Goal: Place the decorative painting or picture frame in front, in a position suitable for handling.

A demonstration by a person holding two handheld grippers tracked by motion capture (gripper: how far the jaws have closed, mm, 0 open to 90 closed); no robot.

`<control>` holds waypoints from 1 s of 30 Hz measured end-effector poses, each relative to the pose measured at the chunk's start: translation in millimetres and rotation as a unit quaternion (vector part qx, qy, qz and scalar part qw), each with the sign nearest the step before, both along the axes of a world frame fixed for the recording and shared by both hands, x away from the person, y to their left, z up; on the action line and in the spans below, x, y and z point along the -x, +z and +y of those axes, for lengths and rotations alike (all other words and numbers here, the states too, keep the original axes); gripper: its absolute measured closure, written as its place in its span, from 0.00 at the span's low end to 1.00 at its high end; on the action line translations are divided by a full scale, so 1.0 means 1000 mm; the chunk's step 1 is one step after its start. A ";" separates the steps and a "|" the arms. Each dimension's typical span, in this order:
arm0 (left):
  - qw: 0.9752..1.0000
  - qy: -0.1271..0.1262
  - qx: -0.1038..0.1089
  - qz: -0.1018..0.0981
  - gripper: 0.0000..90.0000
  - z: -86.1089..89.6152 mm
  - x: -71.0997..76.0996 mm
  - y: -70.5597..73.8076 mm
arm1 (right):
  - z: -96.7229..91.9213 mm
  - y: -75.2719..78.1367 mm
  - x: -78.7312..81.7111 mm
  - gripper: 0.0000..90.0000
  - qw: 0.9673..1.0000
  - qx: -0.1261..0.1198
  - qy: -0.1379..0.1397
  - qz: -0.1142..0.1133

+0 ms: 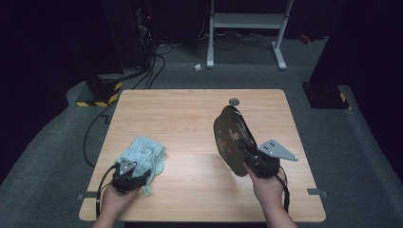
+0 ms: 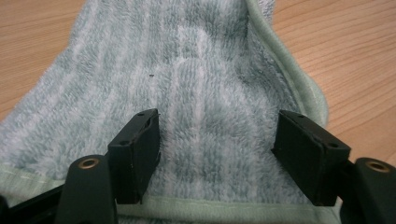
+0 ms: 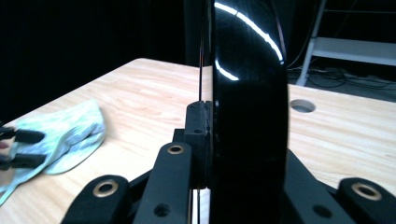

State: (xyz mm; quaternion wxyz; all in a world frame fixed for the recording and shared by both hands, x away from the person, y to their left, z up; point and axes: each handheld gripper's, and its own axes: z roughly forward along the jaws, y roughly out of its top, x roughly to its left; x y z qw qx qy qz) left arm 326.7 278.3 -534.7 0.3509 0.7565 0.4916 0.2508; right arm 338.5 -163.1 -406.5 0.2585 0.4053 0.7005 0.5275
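A pale green striped towel [image 1: 145, 152] lies crumpled on the wooden table [image 1: 180, 109] at the front left. My left gripper [image 1: 137, 174] rests on its near edge. In the left gripper view its jaws stand apart over the towel [image 2: 201, 84], and the left gripper [image 2: 215, 116] is open, the pads not pressing the cloth. My right gripper [image 1: 244, 153] is shut on the rim of a glossy black plate [image 1: 230, 133], which it holds on edge above the table's right half. The plate [image 3: 247, 93] rises between the jaws of the right gripper [image 3: 233, 121], with the towel [image 3: 65, 135] off to the left.
A round grey cable hole [image 1: 234, 101] sits near the table's far edge, behind the plate. Beyond the table stand a white desk frame [image 1: 247, 21], loose cables on the carpet and a base with black and yellow stripes [image 1: 102, 97].
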 end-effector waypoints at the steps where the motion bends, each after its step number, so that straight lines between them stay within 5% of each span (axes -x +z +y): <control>1: 1.000 0.000 0.000 0.000 0.35 0.000 0.000 0.000 | 0.002 -0.002 0.001 0.89 1.000 0.000 0.003 0.001; 15: 1.000 0.000 0.001 0.001 0.35 0.000 0.000 0.000 | 0.022 -0.018 0.016 0.89 0.999 -0.005 0.032 0.001; 30: 1.000 0.001 0.001 0.001 0.35 0.000 0.000 0.000 | 0.015 -0.028 0.020 0.88 0.999 -0.011 0.034 -0.008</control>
